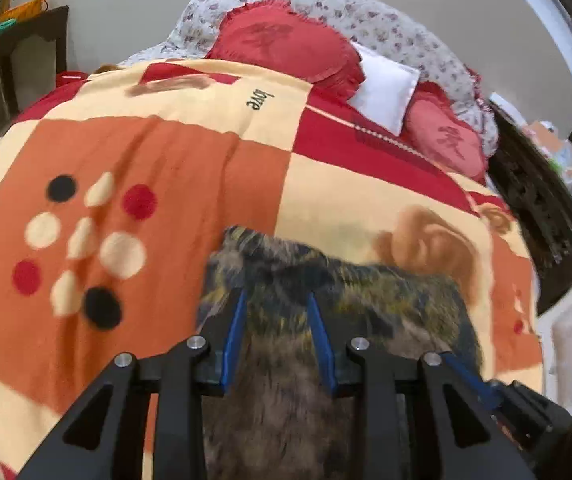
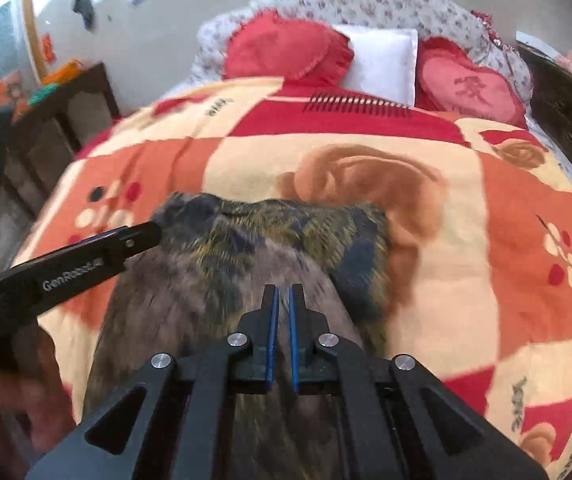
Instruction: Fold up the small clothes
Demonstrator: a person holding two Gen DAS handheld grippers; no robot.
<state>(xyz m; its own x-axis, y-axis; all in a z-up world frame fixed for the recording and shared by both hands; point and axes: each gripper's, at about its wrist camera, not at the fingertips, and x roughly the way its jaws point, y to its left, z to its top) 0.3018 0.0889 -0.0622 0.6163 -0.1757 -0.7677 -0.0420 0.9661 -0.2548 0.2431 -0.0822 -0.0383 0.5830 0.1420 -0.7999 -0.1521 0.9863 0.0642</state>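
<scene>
Bed (image 1: 533, 196): fills both views, with dark carved wood along its right side and a flowered cover (image 2: 365, 0) heaped at the head
Blanket (image 1: 166, 152): spread over the bed, in big squares of orange, cream and red, with spots of black, red and cream and the word "love" printed on it
Cushions: two red heart-shaped cushions (image 2: 286, 50) (image 2: 471, 88) lean at the head of the bed, with a white pillow (image 2: 381, 58) between them
Side shelf (image 2: 66, 120): dark wood, left of the bed, with orange and green things on top, too blurred to name
Garment (image 1: 325, 288): a small piece of clothing in mottled brown, black and yellow, lying on the blanket in the near middle of the bed; its far edge is bunched and its near part runs under both claws
Left claw (image 1: 276, 300): jaws apart, with the cloth showing between the blue pads (image 1: 236, 328); motion blur makes it hard to say whether the tips touch the cloth, but they do not seem to pinch it; from the right wrist view it reaches in from the left to the garment's far left corner
Right claw (image 2: 282, 290): jaws nearly together, only a thin gap between the blue pads (image 2: 272, 336), apparently pinching a fold of the garment
</scene>
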